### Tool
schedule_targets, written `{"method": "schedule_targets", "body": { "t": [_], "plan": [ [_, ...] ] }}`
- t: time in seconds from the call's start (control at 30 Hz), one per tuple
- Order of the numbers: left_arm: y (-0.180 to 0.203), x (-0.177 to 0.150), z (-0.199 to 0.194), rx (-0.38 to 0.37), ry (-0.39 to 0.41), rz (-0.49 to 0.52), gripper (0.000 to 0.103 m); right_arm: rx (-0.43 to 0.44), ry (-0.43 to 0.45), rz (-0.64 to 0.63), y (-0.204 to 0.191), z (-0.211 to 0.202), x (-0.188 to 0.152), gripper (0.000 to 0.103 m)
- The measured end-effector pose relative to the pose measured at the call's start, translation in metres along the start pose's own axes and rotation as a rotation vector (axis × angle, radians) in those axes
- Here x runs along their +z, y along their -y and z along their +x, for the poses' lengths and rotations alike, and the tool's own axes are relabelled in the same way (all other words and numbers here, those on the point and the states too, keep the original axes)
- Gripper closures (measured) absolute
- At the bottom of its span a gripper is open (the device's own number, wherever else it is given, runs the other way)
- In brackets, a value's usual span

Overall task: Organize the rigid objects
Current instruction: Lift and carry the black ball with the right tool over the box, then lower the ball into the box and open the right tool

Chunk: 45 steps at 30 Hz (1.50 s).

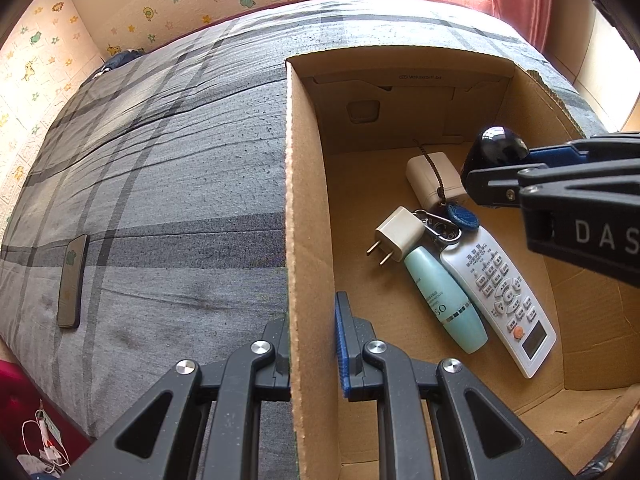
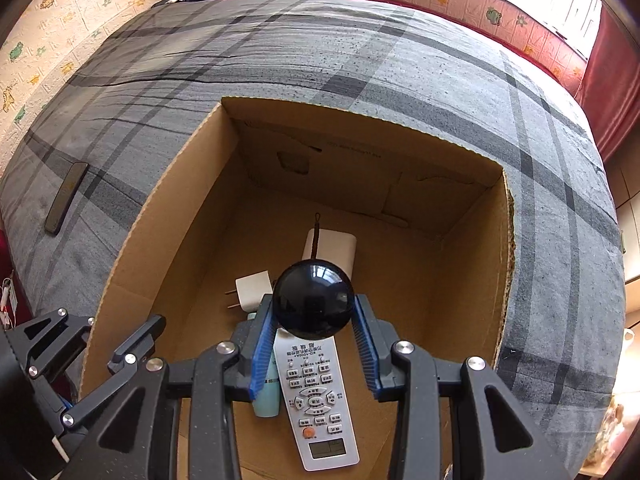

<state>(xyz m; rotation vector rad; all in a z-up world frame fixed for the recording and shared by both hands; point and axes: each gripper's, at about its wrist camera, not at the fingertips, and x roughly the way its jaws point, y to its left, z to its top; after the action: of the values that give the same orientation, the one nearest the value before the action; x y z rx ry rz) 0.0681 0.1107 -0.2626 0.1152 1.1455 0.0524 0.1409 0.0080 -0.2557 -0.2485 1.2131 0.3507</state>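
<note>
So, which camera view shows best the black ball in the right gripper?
The right wrist view: the black ball sits centred between both blue pads of the right gripper. The left wrist view shows it only from the side, partly hidden behind one finger.

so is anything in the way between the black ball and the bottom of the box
Yes. The right tool holds the black ball inside the cardboard box, directly above the white remote, teal bottle and plug adapter. The bare floor to the right looks free.
</note>
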Motion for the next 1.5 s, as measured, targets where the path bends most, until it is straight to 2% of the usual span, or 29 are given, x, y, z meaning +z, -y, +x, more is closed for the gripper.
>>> {"method": "schedule_targets", "body": {
  "t": [0.4,0.97,1.0,1.13,1.5],
  "plan": [
    [0.002,0.000,-0.001,0.004,0.001,0.004,0.087,-0.013,-0.030,-0.002,-0.003,0.021,-0.001,0.062],
    [0.002,0.000,-0.002,0.002,0.002,0.005,0.087,-0.007,-0.022,-0.014,-0.008,0.021,0.001,0.062],
    [0.002,0.000,-0.002,0.002,0.001,0.005,0.087,-0.007,-0.020,-0.017,-0.009,0.020,0.001,0.061],
    [0.002,0.000,-0.002,0.003,0.002,0.005,0.087,-0.014,-0.004,-0.007,-0.008,0.016,0.002,0.048],
    [0.002,-0.001,-0.002,0.006,0.002,0.008,0.087,-0.038,0.004,-0.002,-0.007,0.008,-0.001,0.047]
  ]
}}
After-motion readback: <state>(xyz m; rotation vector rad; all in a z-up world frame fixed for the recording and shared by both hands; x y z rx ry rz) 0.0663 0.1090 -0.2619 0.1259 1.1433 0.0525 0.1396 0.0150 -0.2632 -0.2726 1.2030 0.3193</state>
